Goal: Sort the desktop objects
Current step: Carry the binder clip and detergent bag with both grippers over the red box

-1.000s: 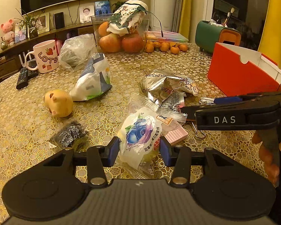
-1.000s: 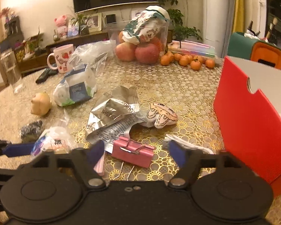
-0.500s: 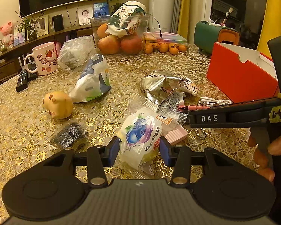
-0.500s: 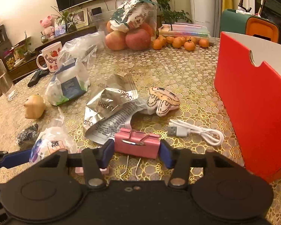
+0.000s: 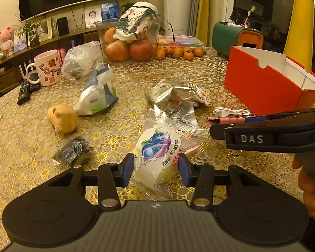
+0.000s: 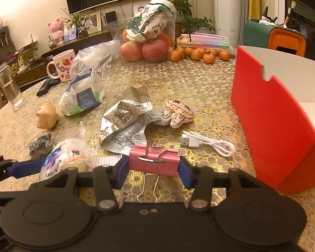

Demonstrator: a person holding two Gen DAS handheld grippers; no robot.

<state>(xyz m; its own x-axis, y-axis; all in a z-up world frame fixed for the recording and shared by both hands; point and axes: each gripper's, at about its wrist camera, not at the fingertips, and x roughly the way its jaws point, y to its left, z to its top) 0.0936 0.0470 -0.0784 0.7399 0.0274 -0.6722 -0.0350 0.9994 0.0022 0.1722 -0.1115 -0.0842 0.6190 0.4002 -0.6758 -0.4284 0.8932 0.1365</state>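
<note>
My left gripper [image 5: 156, 169] is shut on a clear snack packet with a blueberry picture [image 5: 157, 149], which rests low over the gold tablecloth [image 5: 126, 124]. In the right wrist view my right gripper [image 6: 154, 168] is shut on a pink binder clip [image 6: 154, 159]. Its blue pads press both ends of the clip and its wire handles hang down toward me. The left wrist view shows that clip [image 5: 222, 120] from the side, just above the table, near a red open box [image 5: 260, 84]. The box [image 6: 268, 126] stands to the right of the clip.
Beyond the clip lie a white USB cable [image 6: 210, 145], a small plush toy [image 6: 178, 115] and a crumpled silver wrapper [image 6: 124, 117]. Further left are a yellow pig figure [image 5: 62, 118], a black packet [image 5: 72, 150], a white-blue bag [image 5: 98, 92], a mug [image 5: 48, 68] and remotes [image 5: 24, 91]. A fruit container [image 5: 130, 42] stands at the back.
My right gripper closed from wide open onto the pink binder clip and raised it slightly off the table. The left gripper kept still with the snack packet in it.
</note>
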